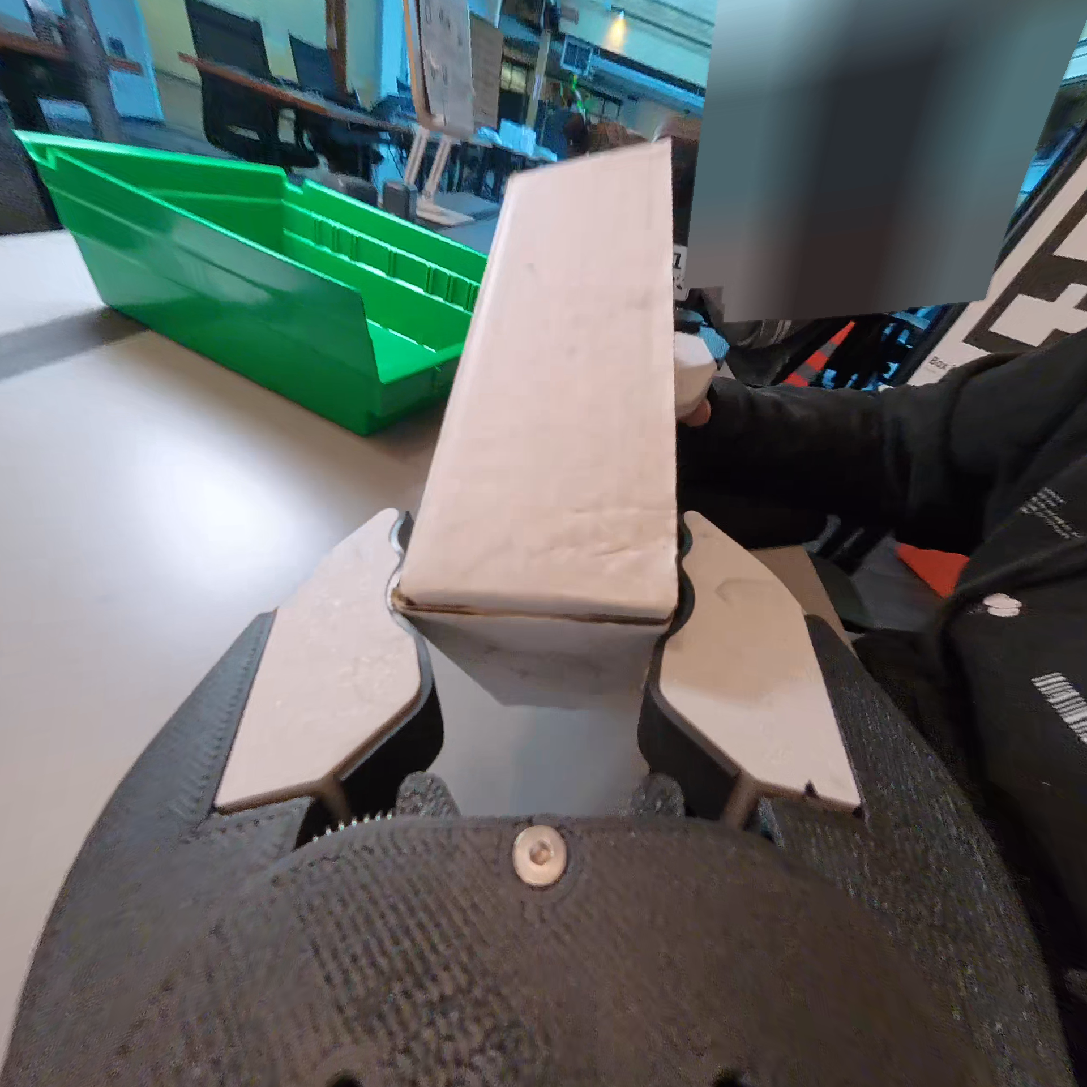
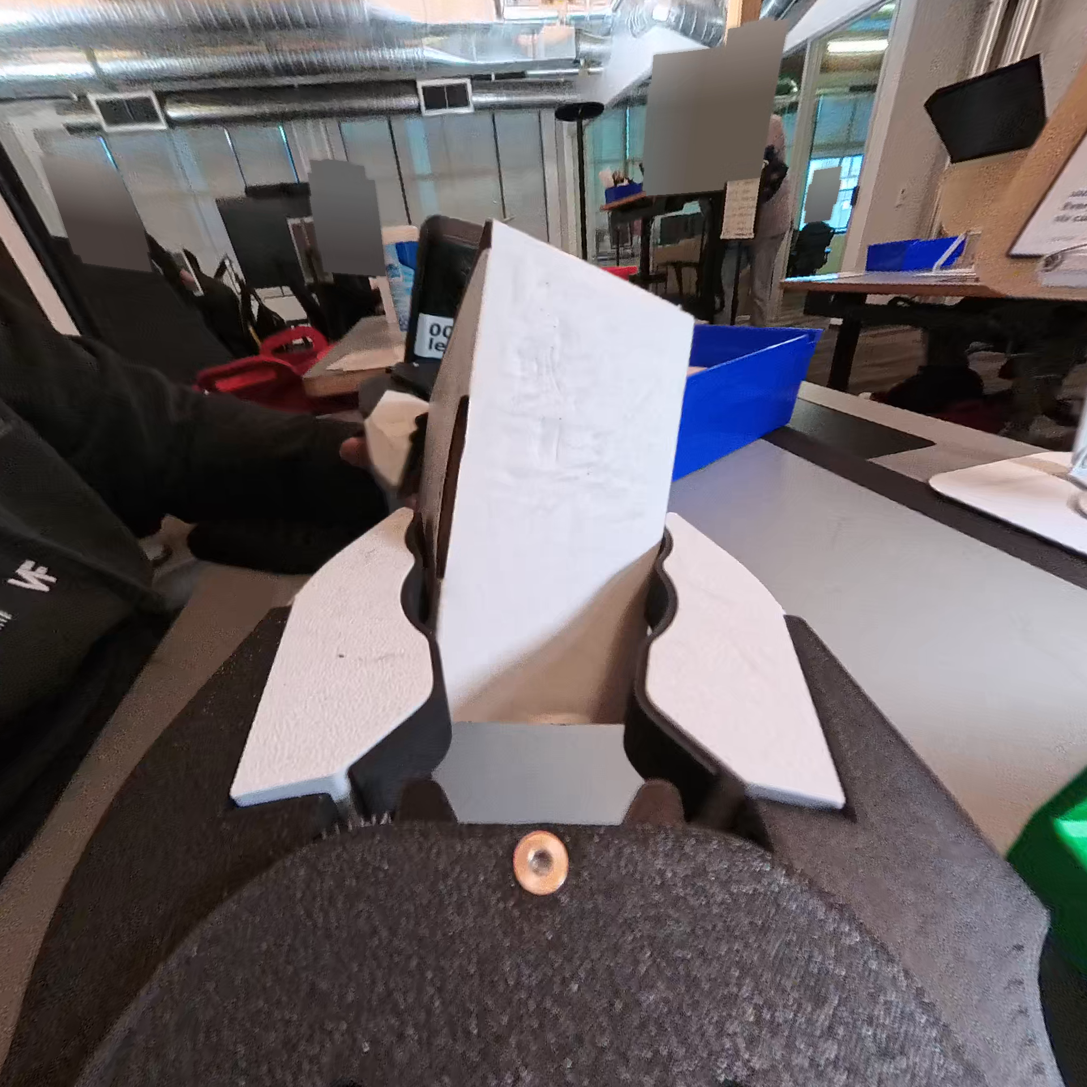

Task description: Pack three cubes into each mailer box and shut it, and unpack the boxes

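Observation:
A white mailer box (image 1: 559,382), closed and tilted, is held in the air over the table between both grippers. My left gripper (image 1: 538,547) is shut on one end of it. My right gripper (image 2: 540,541) is shut on the opposite end of the same box (image 2: 559,441). Each view shows the other gripper's white fingertip at the box's far end: the right one's (image 1: 694,364) and the left one's (image 2: 388,435). No cubes are in view, and the box's inside is hidden.
An empty green bin (image 1: 235,264) lies on the pale table (image 1: 117,529) to the left; its corner shows in the right wrist view (image 2: 1053,853). A blue bin (image 2: 741,388) stands behind the box. A black sleeve (image 1: 853,447) reaches in from the side. One gripper's finger ends stand about 8 cm off the other's.

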Available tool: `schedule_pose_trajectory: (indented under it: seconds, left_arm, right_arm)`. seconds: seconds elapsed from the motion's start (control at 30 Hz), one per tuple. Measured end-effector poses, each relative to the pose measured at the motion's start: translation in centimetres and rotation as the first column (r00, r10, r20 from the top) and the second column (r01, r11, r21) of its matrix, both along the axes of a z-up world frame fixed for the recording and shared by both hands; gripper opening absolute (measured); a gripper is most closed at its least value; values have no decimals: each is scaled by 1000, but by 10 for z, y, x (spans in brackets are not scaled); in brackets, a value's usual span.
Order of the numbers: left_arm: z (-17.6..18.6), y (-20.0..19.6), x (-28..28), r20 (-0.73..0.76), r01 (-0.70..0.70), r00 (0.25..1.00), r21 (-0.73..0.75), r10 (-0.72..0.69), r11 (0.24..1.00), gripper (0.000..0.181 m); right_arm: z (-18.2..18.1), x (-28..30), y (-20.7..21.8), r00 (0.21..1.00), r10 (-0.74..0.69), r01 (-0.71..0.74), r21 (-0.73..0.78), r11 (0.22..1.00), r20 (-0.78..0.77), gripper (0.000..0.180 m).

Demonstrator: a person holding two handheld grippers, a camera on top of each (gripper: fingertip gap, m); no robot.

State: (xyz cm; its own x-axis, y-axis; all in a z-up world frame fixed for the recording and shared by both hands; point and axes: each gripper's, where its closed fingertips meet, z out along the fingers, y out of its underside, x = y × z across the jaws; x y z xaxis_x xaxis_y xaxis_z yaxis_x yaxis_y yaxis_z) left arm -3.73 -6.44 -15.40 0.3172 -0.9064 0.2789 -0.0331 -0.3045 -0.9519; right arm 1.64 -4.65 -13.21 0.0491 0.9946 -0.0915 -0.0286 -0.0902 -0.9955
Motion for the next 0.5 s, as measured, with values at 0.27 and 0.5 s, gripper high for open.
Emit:
schedule_pose_trajectory:
  seconds: [0.27, 0.5]
  left_arm:
    - [-9, 8, -10, -163, -91, 980, 135, 112, 987, 78]
    - [-23, 10, -8, -221, -89, 968, 155, 123, 984, 78]
  right_arm:
    - [-45, -6, 8, 946, -75, 50, 86, 995, 316, 77]
    - [25, 19, 15, 951, -237, 199, 191, 961, 199, 75]
